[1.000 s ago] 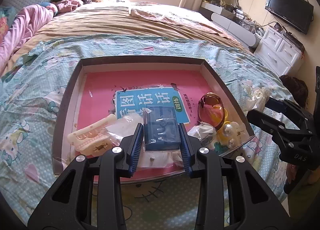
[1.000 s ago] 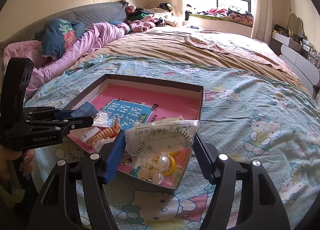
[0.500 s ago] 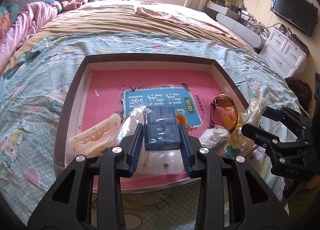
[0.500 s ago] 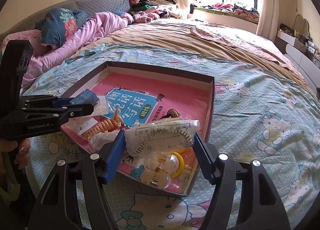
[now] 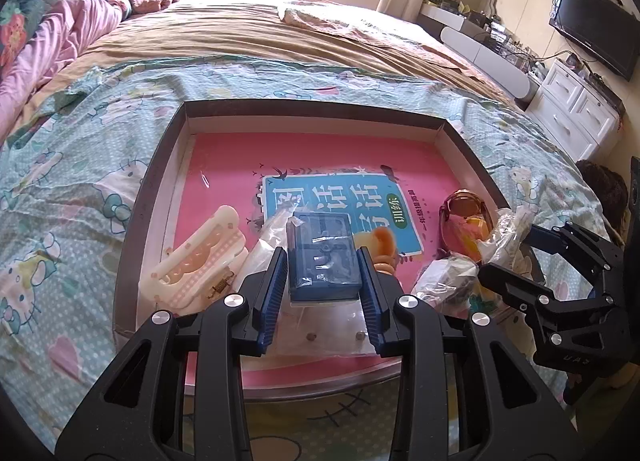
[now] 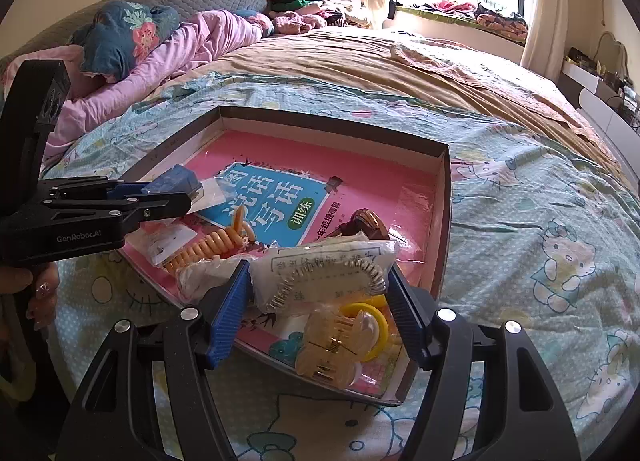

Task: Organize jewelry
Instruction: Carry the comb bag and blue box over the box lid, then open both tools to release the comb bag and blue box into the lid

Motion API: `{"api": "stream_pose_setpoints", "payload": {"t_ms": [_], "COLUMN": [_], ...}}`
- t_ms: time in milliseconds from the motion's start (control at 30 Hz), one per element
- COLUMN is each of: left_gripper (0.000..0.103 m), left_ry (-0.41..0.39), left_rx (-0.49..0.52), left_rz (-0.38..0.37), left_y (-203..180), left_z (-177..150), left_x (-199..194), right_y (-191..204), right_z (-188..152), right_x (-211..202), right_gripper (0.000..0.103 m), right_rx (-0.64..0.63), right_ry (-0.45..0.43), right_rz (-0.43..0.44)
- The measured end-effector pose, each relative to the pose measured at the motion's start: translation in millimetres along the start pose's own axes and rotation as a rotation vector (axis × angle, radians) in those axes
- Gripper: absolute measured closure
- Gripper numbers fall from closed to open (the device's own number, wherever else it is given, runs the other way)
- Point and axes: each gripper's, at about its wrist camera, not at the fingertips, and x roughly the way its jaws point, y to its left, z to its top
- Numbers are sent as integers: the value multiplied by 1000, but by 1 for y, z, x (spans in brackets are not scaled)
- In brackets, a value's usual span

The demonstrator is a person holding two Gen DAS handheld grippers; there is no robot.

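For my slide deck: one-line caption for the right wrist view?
Right hand-held gripper clamps a bagged silver bracelet over the jewelry tray on a bed.

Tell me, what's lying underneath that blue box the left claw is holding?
Under the blue box gripped by the left gripper lies a clear plastic bag with small studs, on the pink book. Anything directly beneath the box is hidden.

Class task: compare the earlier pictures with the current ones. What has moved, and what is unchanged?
Both grippers moved forward over the tray. The left gripper stays shut on the blue box, the right gripper on the white packet. Nothing was let go.
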Motion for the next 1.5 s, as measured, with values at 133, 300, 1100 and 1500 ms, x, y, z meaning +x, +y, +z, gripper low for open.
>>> {"api": "stream_pose_setpoints", "payload": {"t_ms": [133, 300, 1100, 1500], "left_gripper": [76, 76, 69, 53], "left_ry": [2, 0, -6, -51], "left_rx": [-1, 0, 9, 22], "left_rz": [-1, 0, 3, -11], "left_y": [1, 0, -5, -16], "left_z": [0, 0, -4, -4], "left_x": [1, 0, -8, -38], "right_y": [1, 1, -5, -4], "right_z": [-2, -3, -12, -12], "right_x": [2, 2, -45, -82], "right_gripper": [38, 37, 13, 12], "right_rx": [1, 11, 99, 94], "right_ry": [9, 5, -50, -97], "right_rz": [3, 2, -8, -43]}}
